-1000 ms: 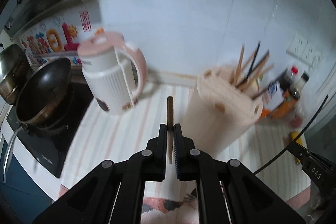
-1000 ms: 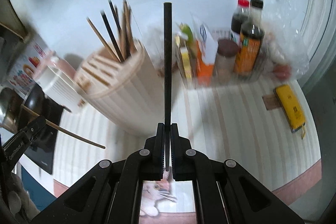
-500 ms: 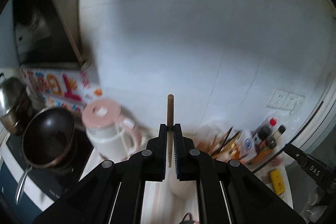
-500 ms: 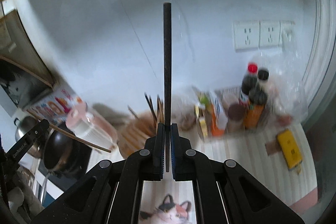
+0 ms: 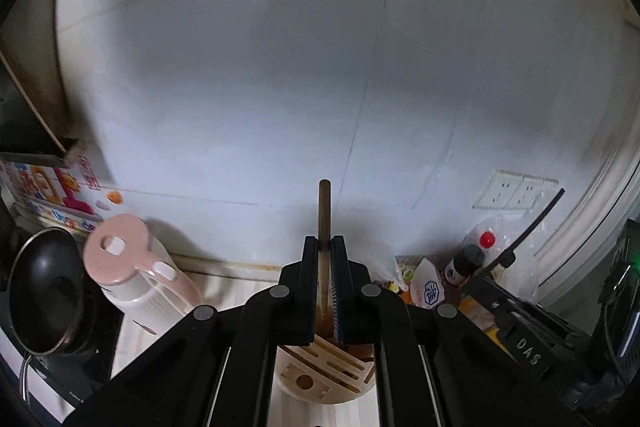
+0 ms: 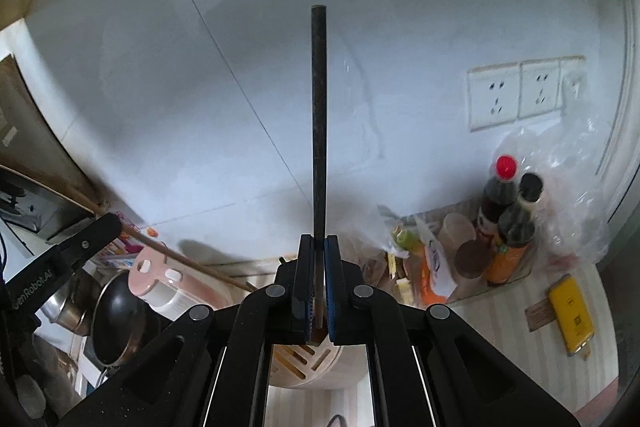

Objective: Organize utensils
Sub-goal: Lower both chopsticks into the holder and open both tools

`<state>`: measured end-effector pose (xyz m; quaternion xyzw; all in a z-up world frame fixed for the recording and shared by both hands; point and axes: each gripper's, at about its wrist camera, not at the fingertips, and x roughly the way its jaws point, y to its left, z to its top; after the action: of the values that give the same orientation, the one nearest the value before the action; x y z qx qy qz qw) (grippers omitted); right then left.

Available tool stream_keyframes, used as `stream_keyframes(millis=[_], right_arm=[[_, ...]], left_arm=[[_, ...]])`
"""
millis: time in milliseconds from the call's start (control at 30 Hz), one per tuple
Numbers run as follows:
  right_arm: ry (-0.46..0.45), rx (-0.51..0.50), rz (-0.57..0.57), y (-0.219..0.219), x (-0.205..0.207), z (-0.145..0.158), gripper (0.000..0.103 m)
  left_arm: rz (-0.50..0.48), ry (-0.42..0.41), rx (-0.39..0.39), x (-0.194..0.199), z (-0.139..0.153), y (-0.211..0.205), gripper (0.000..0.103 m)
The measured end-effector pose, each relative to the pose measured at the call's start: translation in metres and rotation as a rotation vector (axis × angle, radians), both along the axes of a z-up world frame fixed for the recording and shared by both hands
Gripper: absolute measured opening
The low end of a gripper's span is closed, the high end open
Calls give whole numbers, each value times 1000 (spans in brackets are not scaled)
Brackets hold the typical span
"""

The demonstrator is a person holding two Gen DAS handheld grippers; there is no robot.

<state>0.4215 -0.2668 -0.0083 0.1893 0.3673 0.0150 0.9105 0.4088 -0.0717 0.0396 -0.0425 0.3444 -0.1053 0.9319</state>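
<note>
Chopsticks are the things in hand: the left gripper [image 5: 325, 279] is clamped on a brown wooden chopstick [image 5: 324, 211], and the right gripper [image 6: 317, 283] is clamped on a black chopstick [image 6: 319, 115]. Each stick runs with its long axis along the fingers and points up and forward, toward the white tiled wall [image 5: 280, 67]. The beige utensil holder [image 5: 326, 373] with its slots stands on the striped counter [image 6: 500, 311], directly under and a little in front of both grippers, so both hands seem about equally near. I judge each stick must be brought more upright and lowered end-first into the holder, where other chopsticks probably stand.
</note>
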Motion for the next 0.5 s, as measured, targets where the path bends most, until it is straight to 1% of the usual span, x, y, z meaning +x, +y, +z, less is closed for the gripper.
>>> stream_keyframes(millis=[133,233,267,333,367,433,467,500], right_arm=[[45,-2,14,4,13,-21,5],[75,-15,30,8,21,-35,5],[81,-17,35,9,23,-37,5],[110,-25,70,15,30,-46,5],[135,-21,87,16,34,-51,6],[167,-7,101,17,37,-58,8],[171,-7,103,16,37,-59,16],[173,-5,99,15,34,-60,28]], left_arm=[[-3,52,15,17,-21,-6,4],[-29,106,26,27,-33,-11,4],[-32,132,26,30,-36,-11,7],[-17,171,18,32,-40,-7,8],[-9,180,12,30,-39,-5,9],[20,169,28,24,-38,1,9],[33,160,40,21,-37,3,12],[47,156,51,16,-38,6,25]])
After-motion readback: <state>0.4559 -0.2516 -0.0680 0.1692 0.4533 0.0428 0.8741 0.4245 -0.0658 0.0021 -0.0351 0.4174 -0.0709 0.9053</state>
